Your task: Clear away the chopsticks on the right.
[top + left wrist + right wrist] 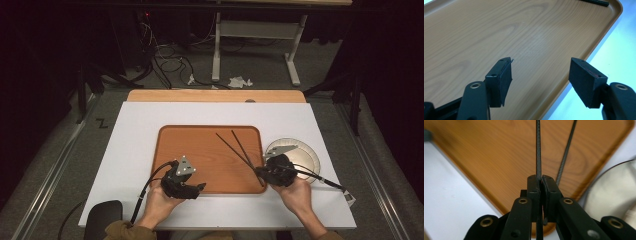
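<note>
Two thin black chopsticks lie over the right half of a wooden tray [200,150]. My right gripper [261,173] [541,178], at the tray's near right corner, is shut on the near end of one chopstick [225,141] [538,150], which runs straight out from the jaws. The second chopstick [236,139] [567,152] lies just beside it, angled slightly away. My left gripper [200,189] [541,67] hovers open over the tray's near edge, with only bare wood [499,30] between its pads.
A round pale plate [300,150] [614,190] sits on the white board [135,150] right of the tray, close to my right gripper. A chopstick tip [596,2] shows at the tray's far corner in the left gripper view.
</note>
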The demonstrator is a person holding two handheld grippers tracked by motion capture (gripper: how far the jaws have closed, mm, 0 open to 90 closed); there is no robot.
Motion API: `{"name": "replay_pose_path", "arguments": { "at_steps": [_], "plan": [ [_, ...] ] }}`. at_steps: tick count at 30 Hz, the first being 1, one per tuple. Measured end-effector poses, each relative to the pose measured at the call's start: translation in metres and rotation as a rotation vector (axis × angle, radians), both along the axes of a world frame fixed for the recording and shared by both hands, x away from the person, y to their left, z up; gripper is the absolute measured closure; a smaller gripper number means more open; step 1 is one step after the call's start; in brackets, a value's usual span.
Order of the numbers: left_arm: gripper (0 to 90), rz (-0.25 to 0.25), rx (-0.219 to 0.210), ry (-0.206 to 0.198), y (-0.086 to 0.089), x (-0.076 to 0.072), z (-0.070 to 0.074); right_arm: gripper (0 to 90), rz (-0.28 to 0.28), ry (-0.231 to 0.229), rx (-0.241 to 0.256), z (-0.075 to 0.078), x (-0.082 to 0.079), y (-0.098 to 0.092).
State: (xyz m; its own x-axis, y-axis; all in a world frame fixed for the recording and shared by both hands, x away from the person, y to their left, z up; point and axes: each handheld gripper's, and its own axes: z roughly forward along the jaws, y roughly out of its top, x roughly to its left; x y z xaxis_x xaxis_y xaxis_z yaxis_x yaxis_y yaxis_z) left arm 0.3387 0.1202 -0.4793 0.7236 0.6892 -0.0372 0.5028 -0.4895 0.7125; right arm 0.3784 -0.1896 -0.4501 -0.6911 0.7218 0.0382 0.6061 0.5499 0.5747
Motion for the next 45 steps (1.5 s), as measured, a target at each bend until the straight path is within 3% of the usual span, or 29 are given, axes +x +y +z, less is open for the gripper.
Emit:
{"name": "replay_pose_path", "arguments": {
  "at_steps": [6, 13, 18, 27, 40, 45],
  "plan": [
    [35.0, -0.002, 0.000, 0.006, 0.000, 0.000, 0.000, 86.5, -0.017, 0.043, -0.097, -0.024, 0.009, 0.016],
    [35.0, -0.009, -0.005, 0.016, -0.002, 0.000, -0.001, 85.2, -0.019, 0.072, -0.132, -0.034, 0.014, 0.023],
    [35.0, -0.007, -0.006, 0.013, -0.002, 0.000, -0.001, 83.4, -0.005, 0.051, -0.145, -0.036, 0.013, 0.024],
    [35.0, -0.007, -0.009, 0.012, -0.002, -0.001, -0.001, 85.6, -0.051, -0.011, -0.183, -0.037, 0.014, 0.023],
    [35.0, -0.008, -0.011, 0.012, -0.002, -0.001, -0.001, 84.9, -0.077, -0.018, -0.188, -0.037, 0.017, 0.020],
    [35.0, -0.007, -0.015, 0.007, -0.002, -0.002, 0.000, 76.2, -0.063, -0.048, -0.132, -0.026, 0.012, 0.015]
  ]
}}
